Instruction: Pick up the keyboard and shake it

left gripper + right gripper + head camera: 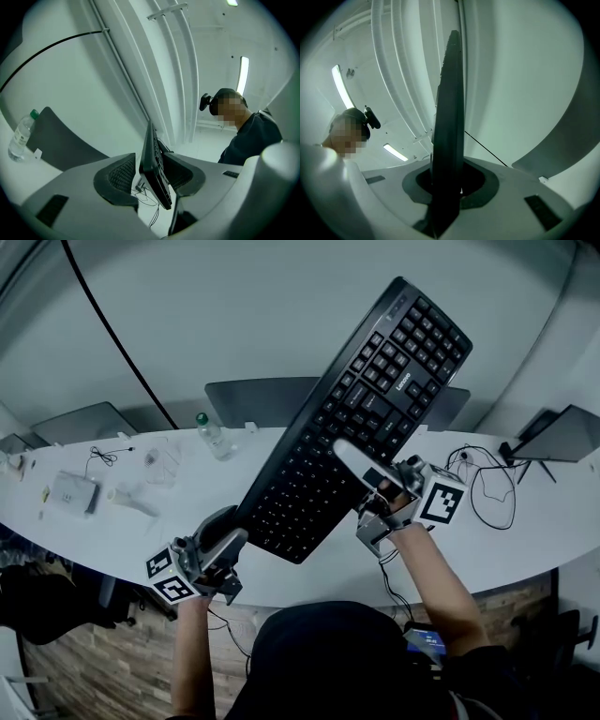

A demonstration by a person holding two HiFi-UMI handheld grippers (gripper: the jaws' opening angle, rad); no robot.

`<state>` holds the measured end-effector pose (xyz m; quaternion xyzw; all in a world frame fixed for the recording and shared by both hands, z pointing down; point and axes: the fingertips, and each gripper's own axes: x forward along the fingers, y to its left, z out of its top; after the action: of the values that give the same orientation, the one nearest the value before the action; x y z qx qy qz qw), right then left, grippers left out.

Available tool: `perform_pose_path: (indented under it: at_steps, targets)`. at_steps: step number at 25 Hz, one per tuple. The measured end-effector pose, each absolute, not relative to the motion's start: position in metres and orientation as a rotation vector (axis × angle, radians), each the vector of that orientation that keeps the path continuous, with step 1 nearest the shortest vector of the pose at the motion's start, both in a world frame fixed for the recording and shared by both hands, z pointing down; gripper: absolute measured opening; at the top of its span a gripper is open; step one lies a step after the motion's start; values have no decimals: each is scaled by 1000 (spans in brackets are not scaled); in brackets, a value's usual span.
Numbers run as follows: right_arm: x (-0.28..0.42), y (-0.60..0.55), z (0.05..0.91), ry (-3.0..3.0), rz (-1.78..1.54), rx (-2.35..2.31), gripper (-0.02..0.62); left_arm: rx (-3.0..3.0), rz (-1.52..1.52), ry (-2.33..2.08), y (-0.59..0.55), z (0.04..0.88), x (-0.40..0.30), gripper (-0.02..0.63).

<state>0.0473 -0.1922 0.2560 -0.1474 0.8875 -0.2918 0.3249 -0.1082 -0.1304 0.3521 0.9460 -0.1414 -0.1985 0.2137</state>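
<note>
A black keyboard (356, 418) hangs in the air above the white table (112, 540), tilted with its far end up and to the right. My right gripper (375, 488) is shut on the keyboard's right long edge; in the right gripper view the keyboard (447, 140) stands edge-on, clamped between the pads of the gripper (450, 185). My left gripper (225, 535) is at the keyboard's lower left edge. In the left gripper view the keyboard (152, 164) sits between the jaws of the gripper (147, 176), with a gap showing beside the left pad.
A water bottle (211, 435) and a small white box (73, 491) stand on the table's left part. Cables (487, 474) and a dark screen (562, 432) are at the right. A grey chair back (253, 399) is behind the table.
</note>
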Motion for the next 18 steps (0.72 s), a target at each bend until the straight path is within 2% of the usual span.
perform_pose_path:
  at_steps: [5,11,18]
  targets:
    - [35,-193,269,2398,-757,-378,87,2775,-307,-308,-134,343,-95,213]
    - [32,-189,273,2486,-758,-297,87,2804,7,-83,-126,349,-55,221]
    - [34,-186,276,2564,-746,-221,87,2800,169,15,-122,364,-12,221]
